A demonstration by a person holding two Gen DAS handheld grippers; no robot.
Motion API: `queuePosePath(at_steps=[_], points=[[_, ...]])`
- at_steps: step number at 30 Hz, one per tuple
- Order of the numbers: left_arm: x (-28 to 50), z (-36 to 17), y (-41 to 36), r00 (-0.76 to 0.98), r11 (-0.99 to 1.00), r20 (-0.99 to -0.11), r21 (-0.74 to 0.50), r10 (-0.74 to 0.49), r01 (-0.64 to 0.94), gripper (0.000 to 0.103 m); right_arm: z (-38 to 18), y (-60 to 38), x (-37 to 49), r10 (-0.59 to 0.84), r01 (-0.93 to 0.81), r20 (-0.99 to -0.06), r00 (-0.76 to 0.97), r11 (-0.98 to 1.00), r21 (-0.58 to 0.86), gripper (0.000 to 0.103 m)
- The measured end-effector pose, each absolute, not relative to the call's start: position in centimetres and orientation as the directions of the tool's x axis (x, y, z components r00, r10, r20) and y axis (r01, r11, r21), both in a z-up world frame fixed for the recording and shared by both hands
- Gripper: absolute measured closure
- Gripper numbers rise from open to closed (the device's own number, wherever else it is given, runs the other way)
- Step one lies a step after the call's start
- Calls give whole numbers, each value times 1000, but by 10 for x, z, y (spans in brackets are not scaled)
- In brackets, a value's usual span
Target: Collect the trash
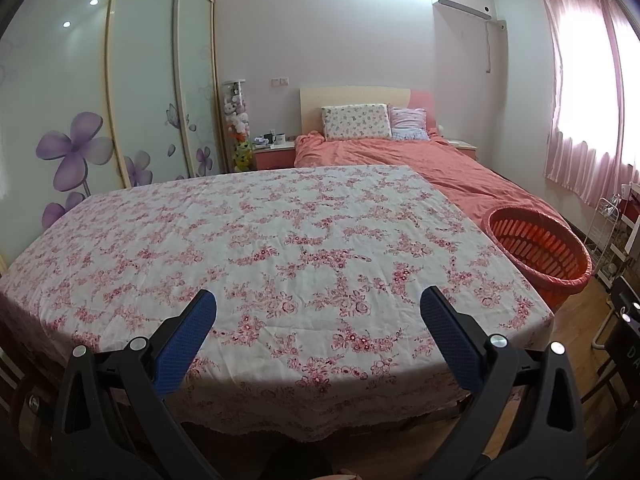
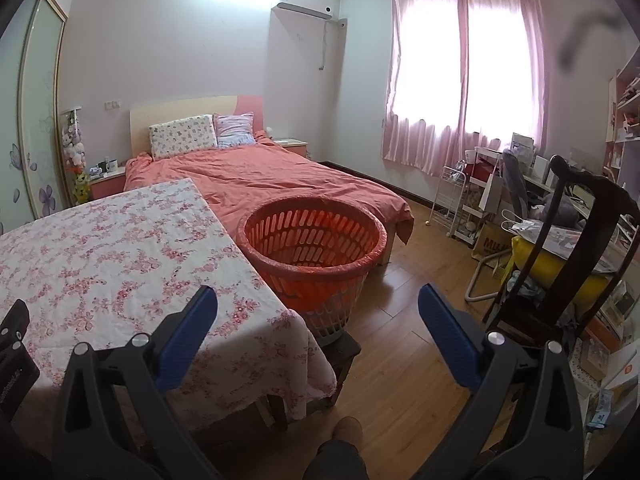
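Note:
An orange slatted basket point(image 2: 314, 240) stands on a dark stool at the table's right end; it also shows in the left wrist view point(image 1: 538, 250). A table with a pink floral cloth point(image 1: 260, 248) lies ahead; no trash shows on it. My left gripper point(image 1: 318, 306) is open and empty above the table's near edge. My right gripper point(image 2: 318, 306) is open and empty, over the table's near right corner point(image 2: 120, 264), in front of the basket. The left gripper's edge shows at the far left of the right wrist view.
A bed with an orange cover point(image 2: 256, 180) stands behind the table and basket. A dark wooden chair point(image 2: 576, 248) and a cluttered desk with shelves are at the right. Wood floor point(image 2: 408, 312) lies between basket and chair. A wardrobe point(image 1: 100, 100) stands left.

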State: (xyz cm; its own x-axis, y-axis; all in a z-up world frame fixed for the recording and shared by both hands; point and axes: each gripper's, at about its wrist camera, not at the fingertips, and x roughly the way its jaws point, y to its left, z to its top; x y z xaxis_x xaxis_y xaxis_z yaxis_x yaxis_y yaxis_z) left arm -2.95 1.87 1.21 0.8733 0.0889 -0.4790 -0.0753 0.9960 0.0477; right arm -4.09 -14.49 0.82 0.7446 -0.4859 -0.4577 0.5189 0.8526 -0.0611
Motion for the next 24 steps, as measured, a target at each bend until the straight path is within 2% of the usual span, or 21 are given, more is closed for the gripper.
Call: queuePosePath(at_steps=[24], points=[[-36,15,22,879,997,-471,17,75,-75,2,9,-144,-41,-491,522,-467,735,850,-71,5]])
